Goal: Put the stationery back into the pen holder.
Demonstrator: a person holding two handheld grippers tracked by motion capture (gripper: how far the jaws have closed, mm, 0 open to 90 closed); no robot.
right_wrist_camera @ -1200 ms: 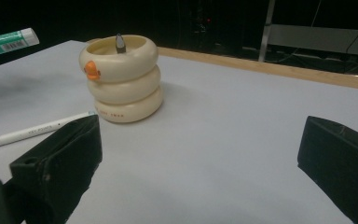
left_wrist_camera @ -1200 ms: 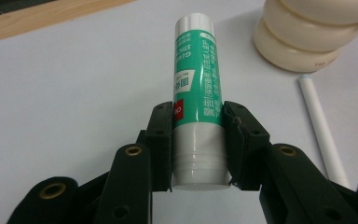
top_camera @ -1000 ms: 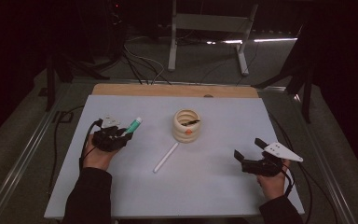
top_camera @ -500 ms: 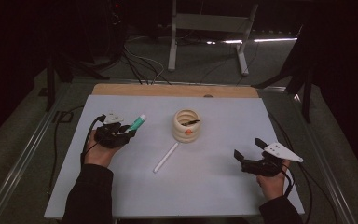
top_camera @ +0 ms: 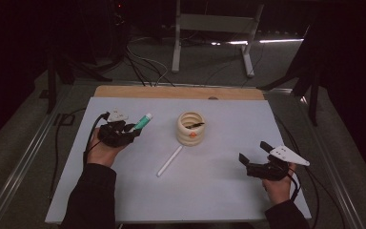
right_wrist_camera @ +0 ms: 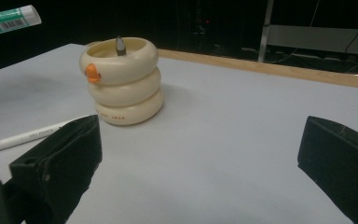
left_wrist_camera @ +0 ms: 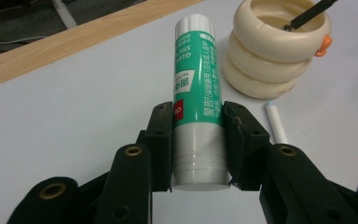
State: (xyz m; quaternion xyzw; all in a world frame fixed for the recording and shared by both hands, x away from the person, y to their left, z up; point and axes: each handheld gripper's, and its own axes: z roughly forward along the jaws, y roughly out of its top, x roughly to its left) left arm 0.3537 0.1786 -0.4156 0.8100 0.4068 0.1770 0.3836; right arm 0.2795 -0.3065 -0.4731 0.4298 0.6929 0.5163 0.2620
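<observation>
Green and white, the glue stick sat clamped between the pads of the left gripper, its flat base toward the hand and its capped end pointing at the holder. Seen from the high view, the stick was lifted off the table, left of the holder and near it, not touching it.

The holder, a cream pot shaped like three stacked rings with a small orange knob on its side, stood upright near the table's middle. A dark pen leaned inside it, its tip just above the rim. A white pen lay flat on the table just in front of the holder, one end close to its base.

Right of the holder and well apart from it, the right gripper rested low over the table, its jaws spread wide with nothing between them. In the right gripper view its two black pads framed bare tabletop, with the holder beyond them.
</observation>
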